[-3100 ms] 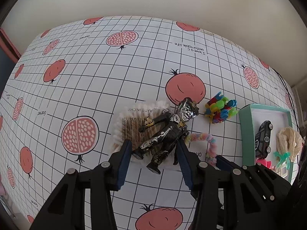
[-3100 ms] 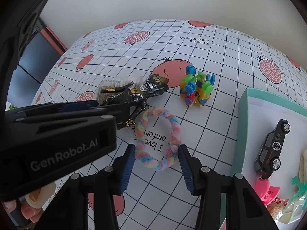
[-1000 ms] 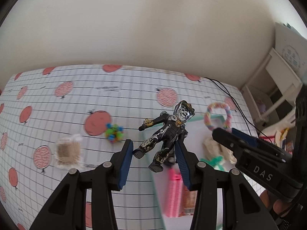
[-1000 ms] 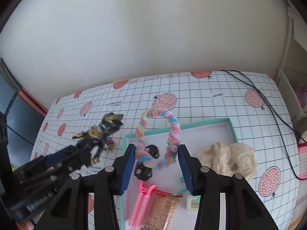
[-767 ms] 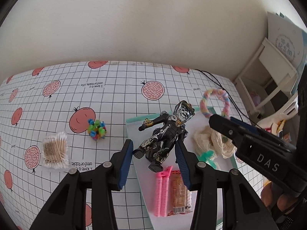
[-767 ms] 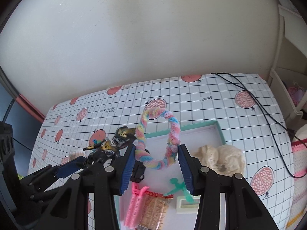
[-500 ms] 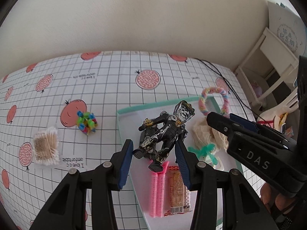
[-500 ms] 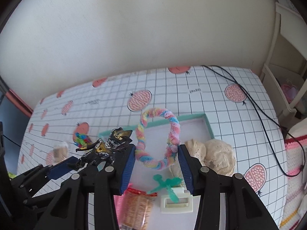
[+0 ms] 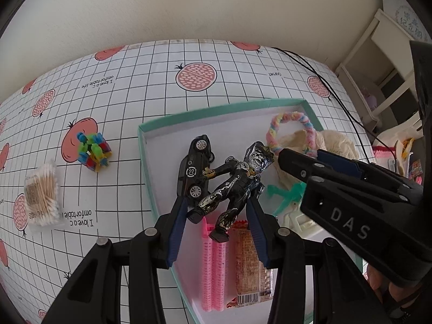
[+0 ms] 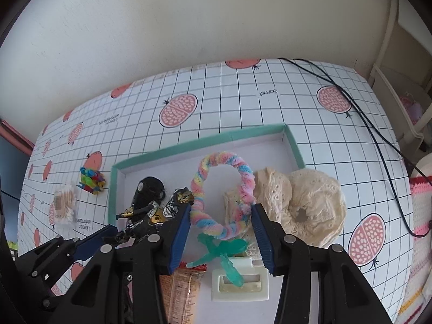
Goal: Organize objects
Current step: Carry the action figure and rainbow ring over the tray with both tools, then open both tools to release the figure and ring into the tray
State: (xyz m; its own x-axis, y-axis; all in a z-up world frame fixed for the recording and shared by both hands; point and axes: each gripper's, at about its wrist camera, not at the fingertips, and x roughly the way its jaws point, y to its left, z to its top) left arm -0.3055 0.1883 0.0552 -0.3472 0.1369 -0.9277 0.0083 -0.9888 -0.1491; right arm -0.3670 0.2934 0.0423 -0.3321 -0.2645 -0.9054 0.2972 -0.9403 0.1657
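Since a second ago both grippers have sunk over the teal-rimmed tray [image 9: 143,145], the left gripper [image 9: 217,210] clamped on the black action figure [image 9: 232,183], the right gripper [image 10: 221,224] gripping the pastel scrunchie [image 10: 224,189].

The right gripper [image 10: 220,225] holds a pastel scrunchie [image 10: 213,189] above the teal-rimmed tray [image 10: 189,145].

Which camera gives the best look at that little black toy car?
The left wrist view: the toy car lies in full sight inside the green box. In the right wrist view the toy car shows only partly, behind the action figure.
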